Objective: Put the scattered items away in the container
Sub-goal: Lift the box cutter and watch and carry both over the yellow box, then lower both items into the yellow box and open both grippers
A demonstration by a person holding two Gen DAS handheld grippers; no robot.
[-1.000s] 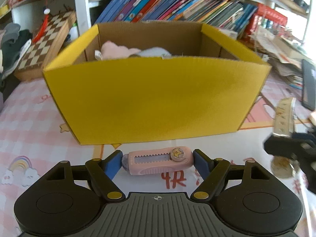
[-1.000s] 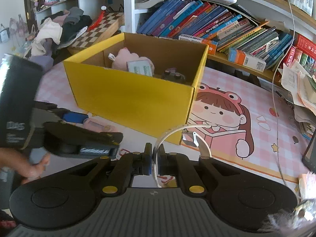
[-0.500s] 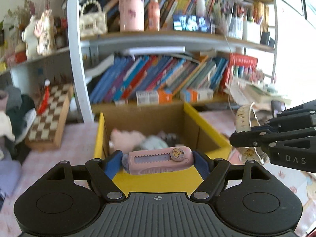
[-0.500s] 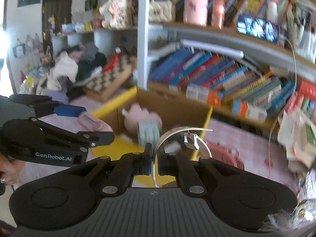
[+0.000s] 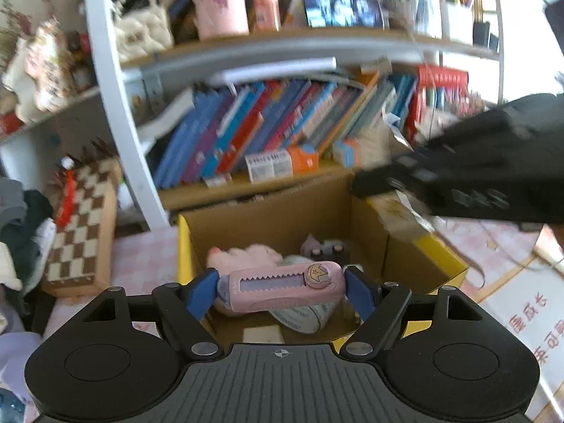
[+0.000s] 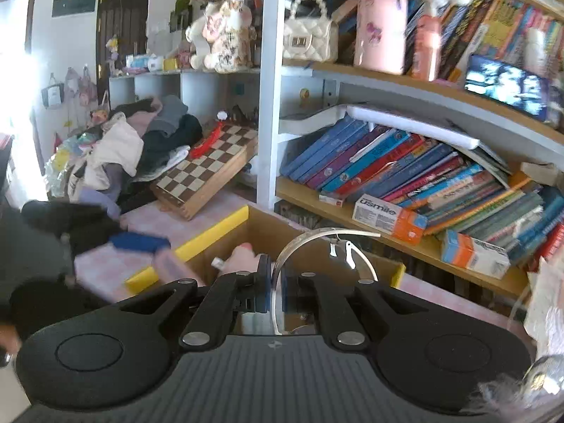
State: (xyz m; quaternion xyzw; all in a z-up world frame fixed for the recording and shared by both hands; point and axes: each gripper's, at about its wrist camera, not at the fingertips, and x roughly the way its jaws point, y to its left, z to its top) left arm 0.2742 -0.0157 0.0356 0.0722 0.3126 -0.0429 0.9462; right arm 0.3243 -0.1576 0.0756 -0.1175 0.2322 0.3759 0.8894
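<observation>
My left gripper (image 5: pixel 281 290) is shut on a pink utility knife (image 5: pixel 282 288) held crosswise above the near part of the yellow cardboard box (image 5: pixel 440 246). Inside the box lie a pink plush (image 5: pixel 246 255), a grey toy (image 5: pixel 328 248) and a pale packet (image 5: pixel 303 313). My right gripper (image 6: pixel 276 290) is shut on a thin white hoop-shaped band (image 6: pixel 317 238) with a small clip, over the box (image 6: pixel 211 232). The right gripper's blurred black body (image 5: pixel 476 176) crosses the upper right of the left wrist view. The left gripper (image 6: pixel 137 241) shows blurred at left in the right wrist view.
A bookshelf (image 6: pixel 405 176) full of books stands just behind the box. A wooden chessboard (image 5: pixel 77 243) leans at the left, beside a heap of clothes (image 6: pixel 134 148). The table has a pink checked cover (image 5: pixel 141 261) and a mat with red characters (image 5: pixel 528 320).
Both grippers have risen from table level and moved forward over the box, each still holding its item. The view now looks down into the box.
</observation>
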